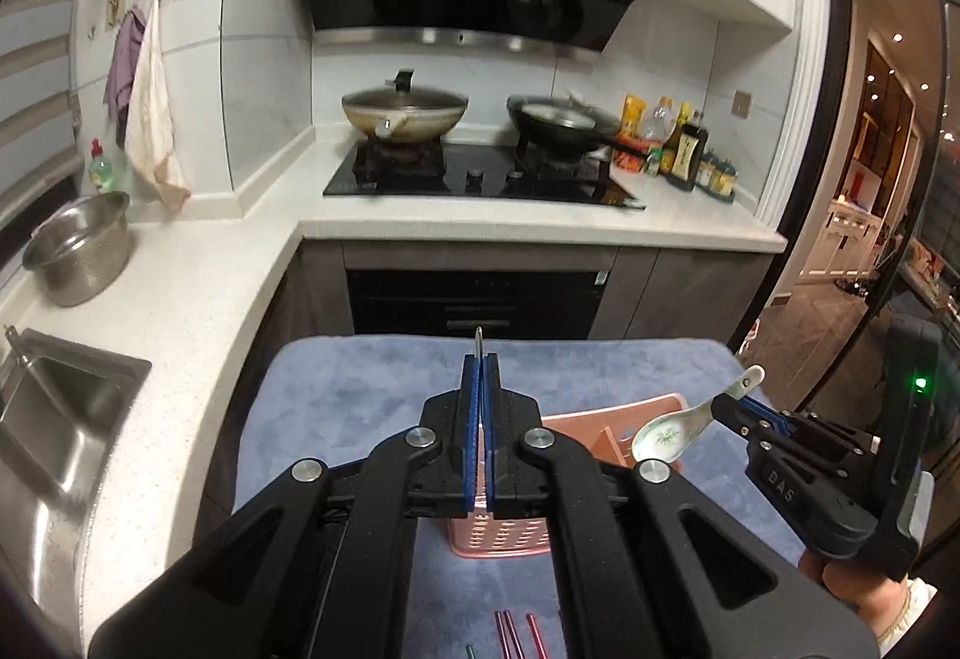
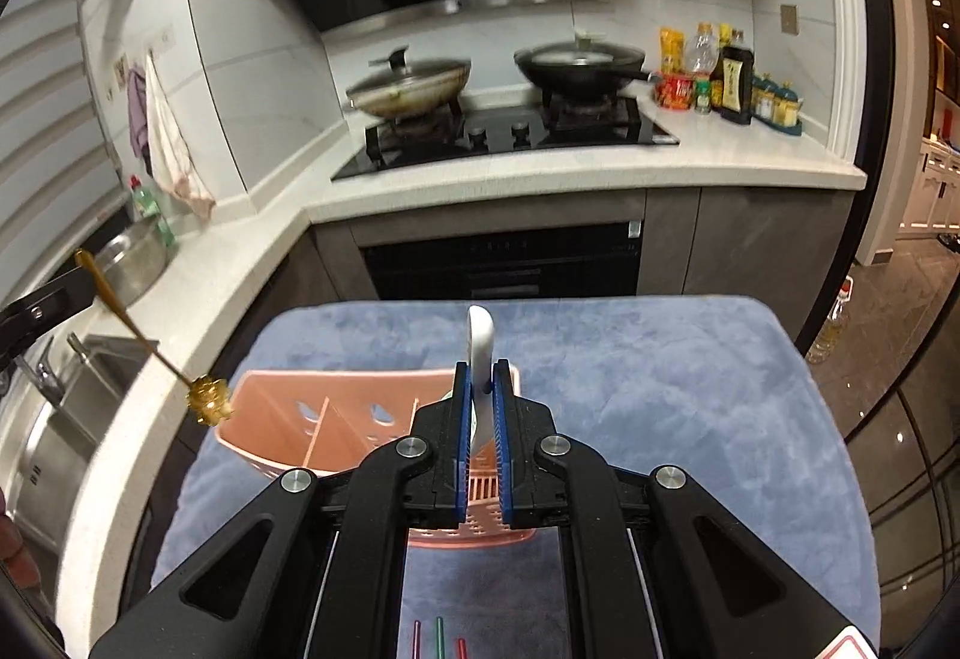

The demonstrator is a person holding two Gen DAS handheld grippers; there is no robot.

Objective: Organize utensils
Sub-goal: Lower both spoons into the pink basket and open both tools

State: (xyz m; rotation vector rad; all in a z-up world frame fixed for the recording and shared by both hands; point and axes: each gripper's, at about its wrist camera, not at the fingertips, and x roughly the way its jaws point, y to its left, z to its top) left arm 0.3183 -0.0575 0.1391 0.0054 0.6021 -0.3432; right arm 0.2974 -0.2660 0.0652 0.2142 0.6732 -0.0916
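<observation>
A pink perforated utensil holder [image 2: 336, 419] with dividers stands on a blue cloth [image 2: 660, 389]; it also shows in the left wrist view [image 1: 606, 422]. My left gripper [image 1: 479, 359] is shut on a thin gold utensil [image 2: 150, 347] with an ornate head, held above the holder's left edge; only its thin end [image 1: 478, 341] shows in the left wrist view. My right gripper [image 2: 483, 371] is shut on a white ceramic spoon [image 1: 666, 434], held by the handle [image 2: 481, 341] above the holder.
Coloured chopsticks [image 1: 510, 632] lie on the cloth near me [image 2: 439, 638]. A steel sink [image 1: 48, 431] and steel bowl [image 1: 81, 251] are to the left. Behind are a stove with two pans [image 1: 408, 116] and several bottles [image 1: 684, 149].
</observation>
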